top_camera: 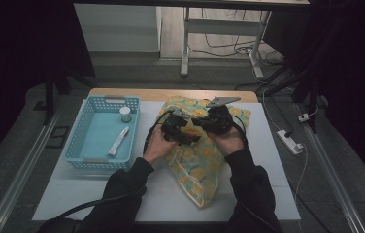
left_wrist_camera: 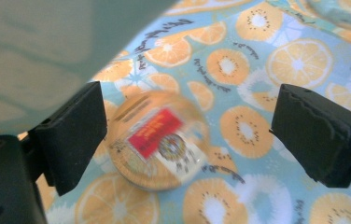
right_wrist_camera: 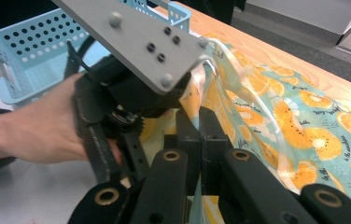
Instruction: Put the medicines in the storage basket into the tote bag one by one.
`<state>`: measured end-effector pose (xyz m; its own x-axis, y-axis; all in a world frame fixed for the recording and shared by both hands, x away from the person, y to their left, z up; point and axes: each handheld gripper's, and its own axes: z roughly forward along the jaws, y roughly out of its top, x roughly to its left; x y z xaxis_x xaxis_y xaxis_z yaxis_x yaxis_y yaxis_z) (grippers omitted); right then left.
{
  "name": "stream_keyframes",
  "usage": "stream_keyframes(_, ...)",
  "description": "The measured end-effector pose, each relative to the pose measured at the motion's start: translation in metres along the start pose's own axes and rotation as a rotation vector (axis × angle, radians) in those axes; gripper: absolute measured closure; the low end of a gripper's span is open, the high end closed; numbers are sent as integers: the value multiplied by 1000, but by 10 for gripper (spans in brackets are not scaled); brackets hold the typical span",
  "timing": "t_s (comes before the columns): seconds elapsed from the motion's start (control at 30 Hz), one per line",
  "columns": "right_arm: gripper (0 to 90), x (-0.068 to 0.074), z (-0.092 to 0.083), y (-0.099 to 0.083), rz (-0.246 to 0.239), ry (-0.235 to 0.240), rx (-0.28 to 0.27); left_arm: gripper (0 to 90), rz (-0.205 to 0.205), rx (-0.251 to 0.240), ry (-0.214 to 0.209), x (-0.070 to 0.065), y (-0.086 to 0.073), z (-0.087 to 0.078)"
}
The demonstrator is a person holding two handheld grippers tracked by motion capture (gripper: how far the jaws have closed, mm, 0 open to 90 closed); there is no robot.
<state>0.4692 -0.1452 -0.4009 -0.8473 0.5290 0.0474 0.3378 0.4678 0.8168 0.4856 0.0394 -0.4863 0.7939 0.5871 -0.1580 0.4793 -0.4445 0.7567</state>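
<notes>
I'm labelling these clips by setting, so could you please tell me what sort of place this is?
Probably a lab or workshop recording station, not a home: a plain white table on a bare floor, a power strip with loose cables behind, and dark curtains closing it in.

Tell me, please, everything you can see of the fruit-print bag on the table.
The bag is soft, glossy plastic, pale blue with orange and kiwi slices and small dark lettering. It lies on the white table top, right of the blue basket, its near end tapering towards the person. A clear plastic handle loops at its mouth. The right gripper is shut on the bag's edge, lifting it. In the left gripper view, a small round jar with a red label lies on the print, between open jaws.
</notes>
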Motion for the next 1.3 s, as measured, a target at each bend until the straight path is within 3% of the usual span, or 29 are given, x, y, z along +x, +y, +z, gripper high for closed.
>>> stream_keyframes(0.27,900,0,0,0,-5,-2,2,43,-1,20,-14,-4,1,-19)
stream_keyframes(0.57,900,0,0,0,-8,-2,5,10,-13,-1,-56,-8,-1,-43)
stream_keyframes(0.87,900,1,-1,0,-20,-1,6,0,2,-14,-71,-12,-4,-67)
stream_keyframes(1.3,900,2,0,0,-18,-1,5,0,-18,-24,-60,-1,-18,-99)
